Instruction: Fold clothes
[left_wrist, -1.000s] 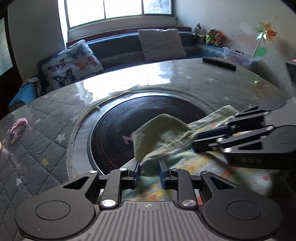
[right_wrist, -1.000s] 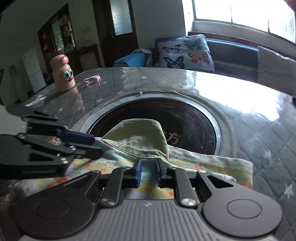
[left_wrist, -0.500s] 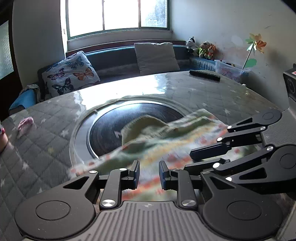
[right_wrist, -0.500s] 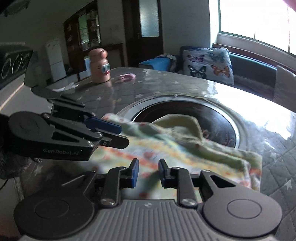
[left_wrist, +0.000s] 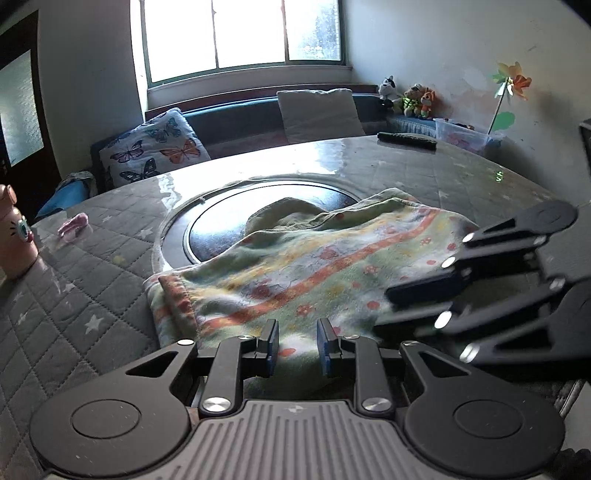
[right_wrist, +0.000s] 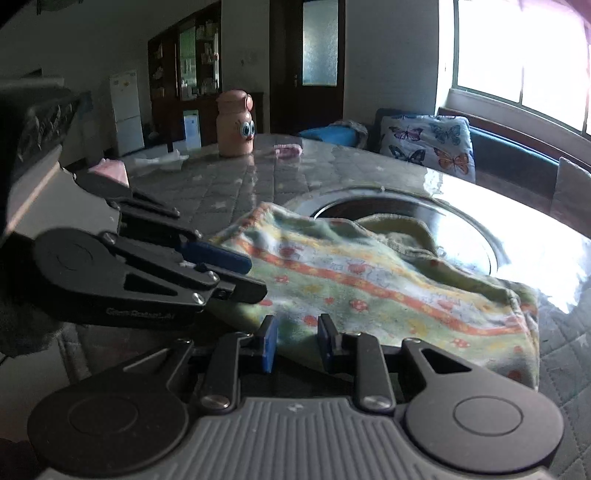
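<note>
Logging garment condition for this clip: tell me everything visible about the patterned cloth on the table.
The patterned cloth looks like soft fleece, pale green and yellow with orange stripes and small red flowers. It lies folded over and rumpled on the quilted table, its plain olive far part reaching onto the dark round inset. Neither the left gripper nor the right gripper grips it.

Pink bottle (left_wrist: 11, 236) cut by frame edge; right gripper (left_wrist: 399, 310) motion-blurred.

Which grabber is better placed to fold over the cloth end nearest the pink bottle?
Probably left. The left gripper hangs right at that end of the flowery cloth; the right gripper sits further along, toward its other end.
</note>
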